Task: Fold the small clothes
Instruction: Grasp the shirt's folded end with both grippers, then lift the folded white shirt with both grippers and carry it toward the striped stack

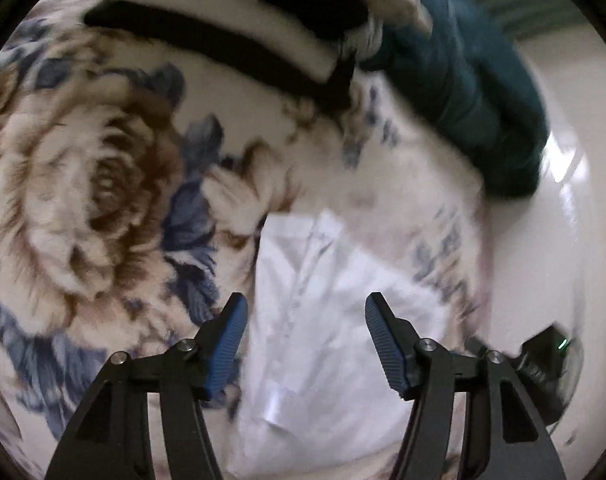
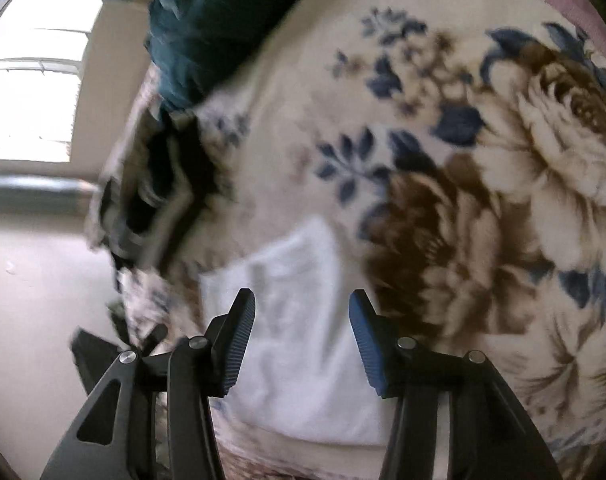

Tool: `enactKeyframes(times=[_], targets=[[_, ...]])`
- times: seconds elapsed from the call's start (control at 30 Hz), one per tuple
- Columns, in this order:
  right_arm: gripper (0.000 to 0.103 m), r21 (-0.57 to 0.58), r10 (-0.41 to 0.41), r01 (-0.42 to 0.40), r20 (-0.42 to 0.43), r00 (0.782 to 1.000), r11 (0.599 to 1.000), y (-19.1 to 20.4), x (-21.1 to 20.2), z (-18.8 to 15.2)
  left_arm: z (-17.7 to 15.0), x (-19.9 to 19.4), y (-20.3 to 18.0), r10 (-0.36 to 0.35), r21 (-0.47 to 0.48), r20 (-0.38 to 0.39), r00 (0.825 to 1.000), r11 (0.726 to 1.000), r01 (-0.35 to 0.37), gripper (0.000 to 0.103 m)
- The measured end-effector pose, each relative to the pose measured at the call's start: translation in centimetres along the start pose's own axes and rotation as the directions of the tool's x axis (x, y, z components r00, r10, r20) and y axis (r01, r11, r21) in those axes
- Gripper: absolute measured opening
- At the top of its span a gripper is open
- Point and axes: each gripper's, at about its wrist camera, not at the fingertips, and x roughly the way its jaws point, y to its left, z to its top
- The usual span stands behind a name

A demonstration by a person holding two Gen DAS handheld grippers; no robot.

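Observation:
A small white garment (image 1: 327,280) lies flat on a floral blanket (image 1: 83,180), near the blanket's edge. My left gripper (image 1: 306,304) hovers over it, its blue-padded jaws apart and holding nothing. In the right wrist view the same white garment (image 2: 295,264) lies under my right gripper (image 2: 302,300), which also stands open and holds nothing. Both views are blurred. Whether the fingertips touch the cloth I cannot tell.
Black-and-white striped clothes (image 1: 223,40) are piled at the far side of the blanket, and a teal garment (image 1: 463,80) lies beside them. The pale floor (image 1: 543,240) begins past the blanket's right edge. A bright window (image 2: 35,72) is at the far left.

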Motion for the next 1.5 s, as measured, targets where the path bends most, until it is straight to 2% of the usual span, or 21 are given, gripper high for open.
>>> enactKeyframes(times=[0.1, 0.13, 0.17, 0.2, 0.37, 0.53, 0.63, 0.7, 0.77, 0.8, 0.83, 0.9, 0.93, 0.97, 1.07, 1.2, 1.23, 1.3, 1.33, 1.37, 1.5], targets=[[0.051, 0.020, -0.008, 0.009, -0.047, 0.999, 1.000, -0.9, 2.7, 0.7, 0.7, 3.4, 0.1, 0.032, 0.028, -0.052, 0.998, 0.999, -0.031, 0.055], [0.043, 0.027, -0.002, 0.003, -0.048, 0.999, 1.000, -1.0, 3.3, 1.0, 0.8, 3.8, 0.0, 0.011, 0.034, -0.037, 0.999, 0.999, -0.010, 0.021], [0.012, 0.024, -0.015, 0.016, -0.027, 1.000, 1.000, -0.6, 3.6, 1.4, 1.0, 3.9, -0.3, -0.010, 0.052, -0.022, 1.000, 0.999, 0.011, 0.005], [0.003, 0.008, -0.037, 0.037, -0.014, 0.999, 0.999, -0.1, 3.8, 1.7, 1.1, 3.7, -0.7, -0.012, 0.076, -0.009, 1.000, 0.997, 0.012, 0.004], [0.002, -0.026, -0.069, 0.071, 0.058, 0.996, 0.997, 2.1, 3.4, 2.7, 1.3, 2.5, -0.5, -0.021, 0.079, 0.020, 1.000, 0.997, 0.019, 0.004], [0.002, -0.052, -0.135, 0.134, -0.021, 0.991, 0.990, 1.6, 5.9, 3.9, 2.2, 4.4, 1.4, -0.029, -0.021, -0.076, 0.997, 0.999, 0.027, 0.009], [0.006, 0.004, -0.115, 0.115, -0.065, 0.991, 0.993, 0.1, 5.0, 3.8, 2.1, 3.3, 1.5, -0.070, -0.063, -0.088, 0.994, 0.996, 0.065, 0.030], [0.017, -0.003, -0.096, 0.096, -0.058, 0.994, 0.995, -0.5, 3.1, 3.2, 1.6, 2.1, 1.7, -0.085, -0.080, -0.068, 0.994, 0.994, 0.079, 0.051], [0.049, 0.017, -0.058, 0.059, -0.066, 0.996, 0.998, -1.2, 2.0, 2.2, 1.1, 1.8, 1.7, -0.094, -0.076, -0.058, 0.994, 0.993, 0.090, 0.052], [0.050, 0.025, -0.037, 0.040, -0.079, 0.996, 0.999, -1.5, 2.1, 1.8, 1.0, 1.9, 1.6, -0.083, -0.058, -0.054, 0.995, 0.995, 0.080, 0.052], [0.050, 0.030, -0.017, 0.020, -0.103, 0.995, 0.999, -1.7, 2.6, 1.5, 0.8, 1.9, 1.6, -0.067, -0.040, -0.045, 0.997, 0.997, 0.066, 0.050], [0.050, 0.035, 0.022, -0.017, -0.143, 0.989, 0.999, -1.9, 4.0, 0.9, 0.7, 2.3, 1.8, -0.041, -0.016, -0.016, 0.999, 0.999, 0.040, 0.029], [0.036, 0.033, 0.034, -0.029, -0.143, 0.989, 0.999, -1.9, 4.6, 0.7, 0.8, 2.5, 2.3, -0.011, -0.020, -0.015, 1.000, 1.000, 0.010, 0.018], [0.007, 0.030, 0.030, -0.026, -0.136, 0.990, 0.999, -1.8, 5.1, 0.6, 1.0, 2.7, 2.9, -0.003, -0.035, -0.015, 1.000, 0.999, 0.002, 0.018], [0.005, 0.038, -0.043, 0.046, -0.096, 0.994, 0.998, -2.2, 5.4, 0.7, 1.6, 2.8, 4.2, 0.034, -0.066, -0.013, 0.999, 0.997, -0.035, 0.017], [0.007, 0.074, -0.009, 0.018, -0.116, 0.993, 0.997, -2.7, 4.6, 0.8, 1.6, 1.7, 5.3, -0.069, -0.130, -0.014, 0.998, 0.989, 0.066, 0.024], [0.010, 0.080, 0.009, 0.001, -0.124, 0.992, 0.997, -2.8, 4.3, 0.7, 1.3, 1.3, 5.6, -0.121, -0.152, -0.014, 0.993, 0.981, 0.117, 0.032], [0.032, 0.074, 0.028, -0.019, -0.129, 0.991, 0.997, -3.3, 3.3, 0.5, 0.4, 0.9, 6.0, -0.184, -0.165, -0.012, 0.983, 0.970, 0.179, 0.052], [0.050, 0.072, 0.041, -0.032, -0.128, 0.991, 0.997, -3.7, 3.0, 0.3, 0.0, 1.0, 6.1, -0.209, -0.169, -0.014, 0.978, 0.964, 0.204, 0.061], [0.057, 0.079, 0.064, -0.053, -0.144, 0.987, 0.995, -4.2, 3.1, 0.0, -0.4, 1.4, 6.2, -0.243, -0.181, -0.026, 0.970, 0.955, 0.234, 0.064], [0.057, 0.061, 0.116, -0.103, -0.251, 0.961, 0.993, -5.1, 5.8, -0.9, -1.9, 4.2, 6.0, -0.367, -0.235, -0.110, 0.924, 0.913, 0.335, 0.064]])
